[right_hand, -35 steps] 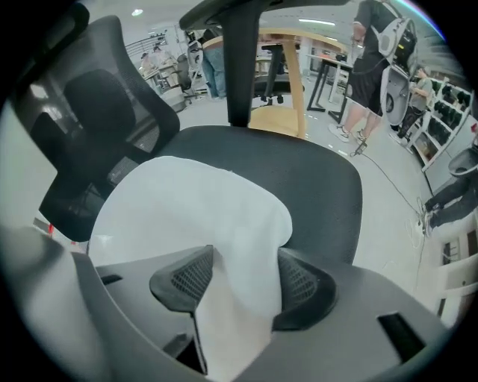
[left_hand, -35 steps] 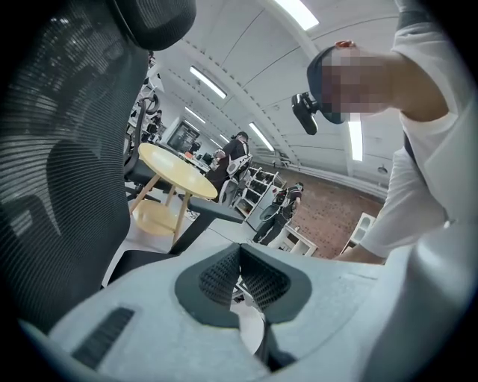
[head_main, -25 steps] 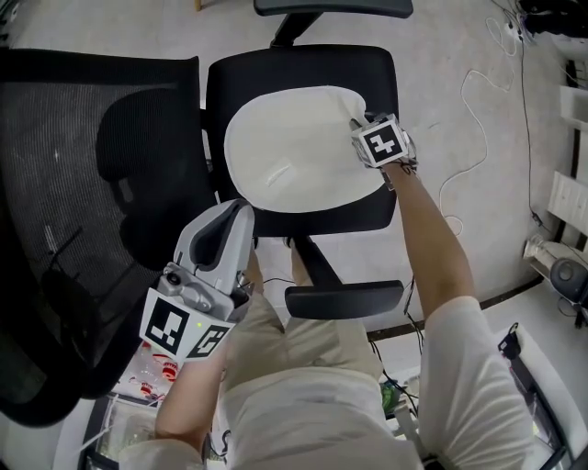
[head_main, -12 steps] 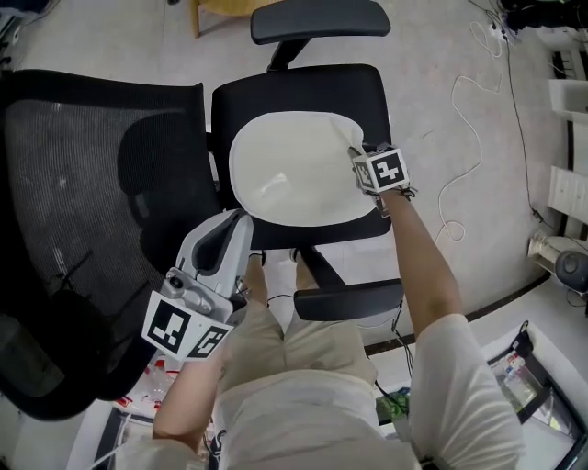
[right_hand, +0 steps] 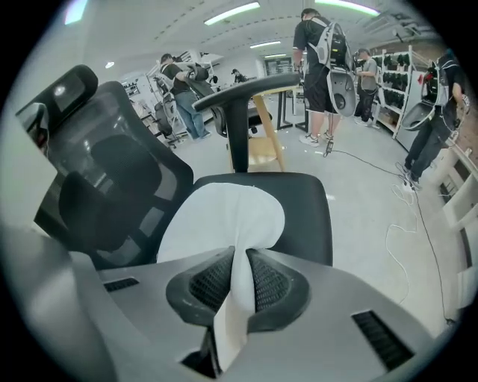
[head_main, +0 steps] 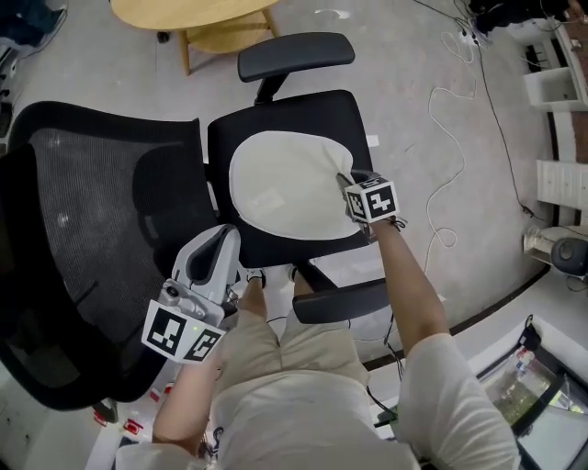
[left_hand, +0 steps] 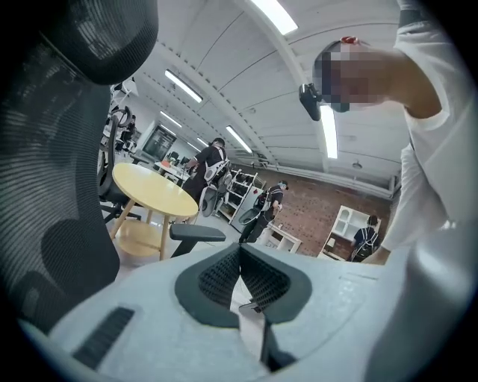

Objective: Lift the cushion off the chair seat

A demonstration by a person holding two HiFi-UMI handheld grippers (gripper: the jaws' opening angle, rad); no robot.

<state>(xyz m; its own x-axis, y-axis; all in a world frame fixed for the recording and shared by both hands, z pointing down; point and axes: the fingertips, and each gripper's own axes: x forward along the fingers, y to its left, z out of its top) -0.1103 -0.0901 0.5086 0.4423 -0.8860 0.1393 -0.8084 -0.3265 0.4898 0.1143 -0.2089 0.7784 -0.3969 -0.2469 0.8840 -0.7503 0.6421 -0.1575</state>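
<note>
A white oval cushion (head_main: 280,184) lies on the black chair seat (head_main: 303,110). My right gripper (head_main: 347,184) is at the cushion's right edge, shut on a pinched fold of the fabric. In the right gripper view that fold (right_hand: 237,298) runs up between the pads of the right gripper (right_hand: 240,257), and the rest of the cushion (right_hand: 224,216) spreads over the seat (right_hand: 306,209) beyond. My left gripper (head_main: 223,237) hovers off the seat's near-left corner, shut and empty. In its own view the left gripper (left_hand: 239,250) holds nothing.
The chair's mesh backrest (head_main: 83,229) fills the left side. One armrest (head_main: 296,55) stands beyond the seat, the other armrest (head_main: 340,301) just before my legs. A round wooden table (head_main: 193,14) and a floor cable (head_main: 459,92) lie beyond. People (right_hand: 321,60) stand far off.
My right gripper has lifted with the cushion's edge pinched, so the fabric puckers up there. The left gripper has risen a little. The chair sits lower in the head view.
</note>
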